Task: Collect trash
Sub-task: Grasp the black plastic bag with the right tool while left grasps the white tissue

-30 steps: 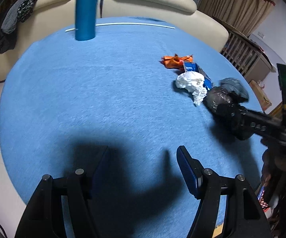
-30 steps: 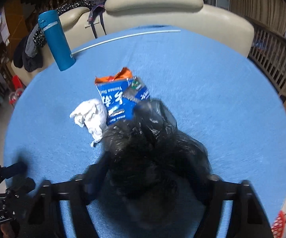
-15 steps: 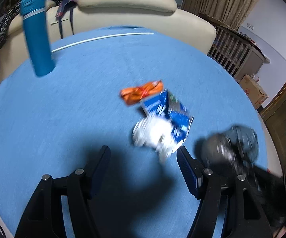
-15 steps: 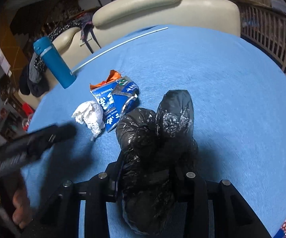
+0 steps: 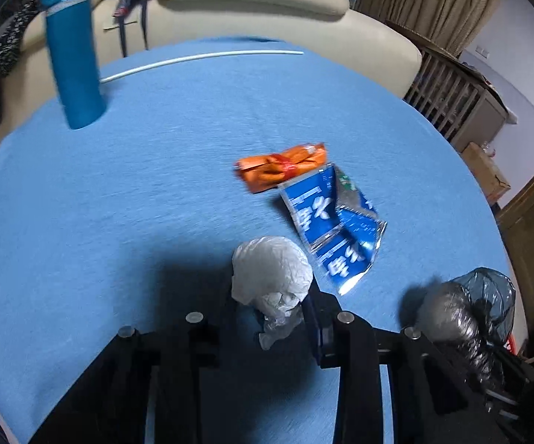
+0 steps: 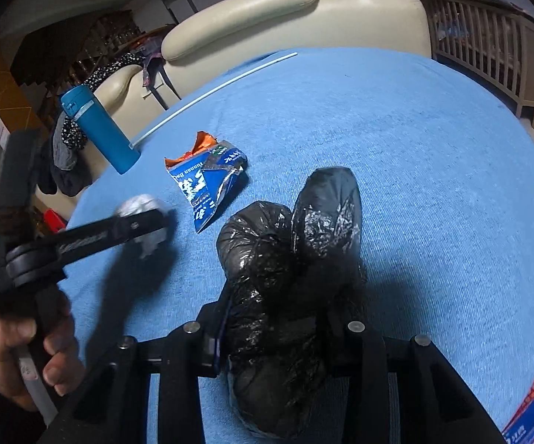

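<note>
Black trash bag [image 6: 289, 259] lengthwise in right gripper [image 6: 274, 318], pointing away

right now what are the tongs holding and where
Left tongs have just closed on the white paper wad at its lower end. Right tongs pinch the black bag around its bunched middle.

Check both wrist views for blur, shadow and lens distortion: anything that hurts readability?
Left wrist view: the orange wrapper and blue packet are smeared by motion blur, a heavy shadow falls under the left claw, and the fisheye bows the table edge. Right wrist view: sharper overall, but the crumpled white paper is blurred, and glare speckles the black trash bag.
</note>
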